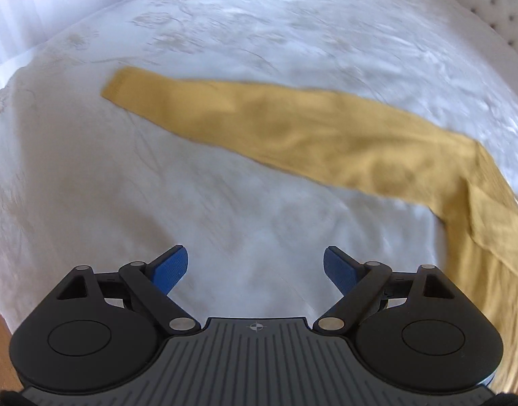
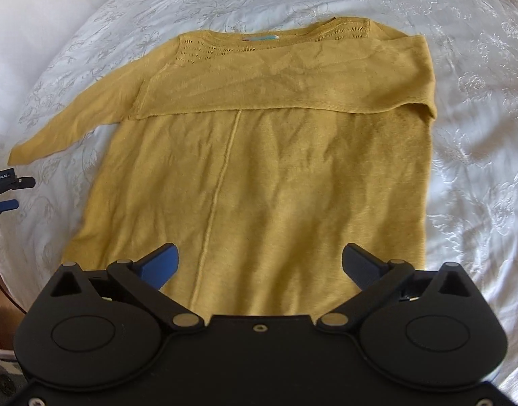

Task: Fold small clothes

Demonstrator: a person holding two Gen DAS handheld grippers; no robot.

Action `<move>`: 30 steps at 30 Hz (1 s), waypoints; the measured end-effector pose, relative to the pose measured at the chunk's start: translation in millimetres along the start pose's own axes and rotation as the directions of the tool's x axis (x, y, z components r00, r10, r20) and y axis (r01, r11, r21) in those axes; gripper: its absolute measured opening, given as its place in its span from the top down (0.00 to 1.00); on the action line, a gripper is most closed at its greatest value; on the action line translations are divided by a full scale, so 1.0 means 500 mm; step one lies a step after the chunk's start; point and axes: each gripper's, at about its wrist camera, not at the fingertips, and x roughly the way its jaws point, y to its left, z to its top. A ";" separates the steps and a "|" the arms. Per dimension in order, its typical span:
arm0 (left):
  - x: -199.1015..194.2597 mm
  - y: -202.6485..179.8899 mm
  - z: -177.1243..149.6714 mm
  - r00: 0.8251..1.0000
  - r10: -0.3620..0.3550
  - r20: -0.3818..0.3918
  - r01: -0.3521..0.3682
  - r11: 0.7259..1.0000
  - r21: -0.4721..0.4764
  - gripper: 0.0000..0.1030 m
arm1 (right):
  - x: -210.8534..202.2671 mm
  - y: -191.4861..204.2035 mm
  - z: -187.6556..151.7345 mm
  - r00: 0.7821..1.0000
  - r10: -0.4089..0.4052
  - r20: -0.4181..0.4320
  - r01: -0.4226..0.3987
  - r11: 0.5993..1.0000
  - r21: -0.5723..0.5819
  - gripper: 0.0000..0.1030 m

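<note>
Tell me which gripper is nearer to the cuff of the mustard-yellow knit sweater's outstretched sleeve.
Left. The left gripper hangs open over the white bedspread just short of the outstretched sleeve's cuff. The right gripper, also open, sits at the mustard-yellow knit sweater's hem, far from that cuff.

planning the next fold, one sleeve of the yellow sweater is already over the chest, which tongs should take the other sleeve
Left. The left tongs are open just short of the spread-out sleeve, beside its cuff. The right tongs, also open, hover over the sweater near its hem, farther from that sleeve.
</note>
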 end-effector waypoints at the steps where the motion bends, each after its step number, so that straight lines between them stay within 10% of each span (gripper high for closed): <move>1: 0.009 0.013 0.018 1.000 0.002 0.005 -0.002 1.000 -0.011 0.15 | 0.005 0.010 0.005 1.000 -0.002 -0.004 0.002 1.000 0.006 0.01; 20: 0.182 0.099 0.195 0.999 -0.036 0.032 0.041 0.989 -0.144 0.15 | 0.060 0.133 0.050 0.998 -0.029 -0.061 0.031 0.999 0.042 0.01; 26: 0.172 0.088 0.206 0.998 0.001 0.056 0.009 0.985 -0.172 0.87 | 0.068 0.125 0.050 0.996 -0.031 -0.080 0.035 0.998 0.048 0.01; 30: 0.112 0.043 0.213 0.990 -0.016 0.139 0.031 0.994 -0.108 0.94 | 0.074 0.114 0.048 0.995 -0.019 -0.099 0.023 0.999 0.043 0.01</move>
